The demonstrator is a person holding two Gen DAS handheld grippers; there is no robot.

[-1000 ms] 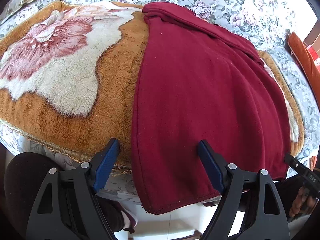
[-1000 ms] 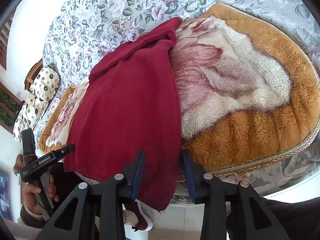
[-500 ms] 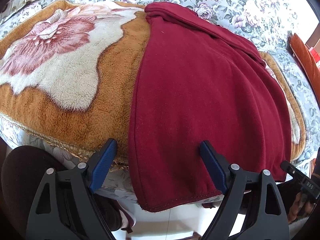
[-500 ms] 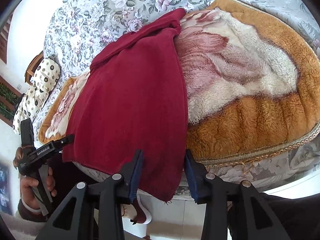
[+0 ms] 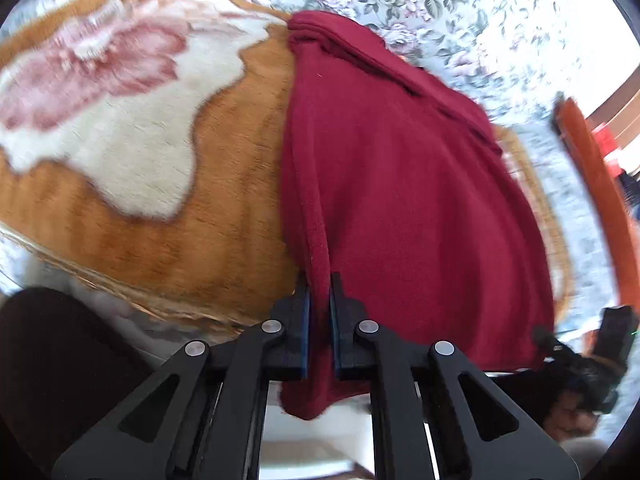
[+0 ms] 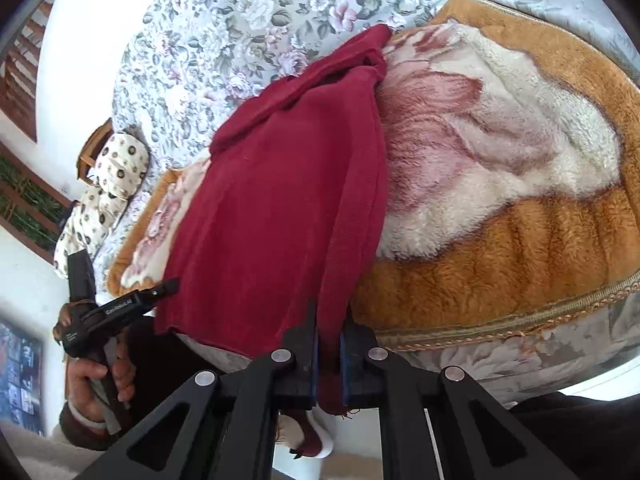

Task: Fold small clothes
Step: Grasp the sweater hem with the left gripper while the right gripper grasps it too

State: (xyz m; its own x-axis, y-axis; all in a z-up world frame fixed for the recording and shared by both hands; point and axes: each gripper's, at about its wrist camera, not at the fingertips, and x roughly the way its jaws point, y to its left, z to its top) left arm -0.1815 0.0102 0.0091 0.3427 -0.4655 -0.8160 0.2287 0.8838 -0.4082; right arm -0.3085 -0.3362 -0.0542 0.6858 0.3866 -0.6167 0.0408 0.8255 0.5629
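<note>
Maroon garment (image 5: 400,184) is lying on the fleece blanket (image 5: 200,232), its hem hanging over the blanket's near edge. Left gripper (image 5: 319,316) and right gripper (image 6: 329,344), jaws just closing, are pinching its 2 near corners; soft, light cloth, probably sagging when lifted.

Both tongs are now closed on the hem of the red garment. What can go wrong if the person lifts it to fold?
The left tongs pinch only the bunched side edge of the red garment, so one layer might slip out. The right tongs grip near the hanging corner, so the hem between the two grips may sag. The plush blanket could drag along with it.
</note>
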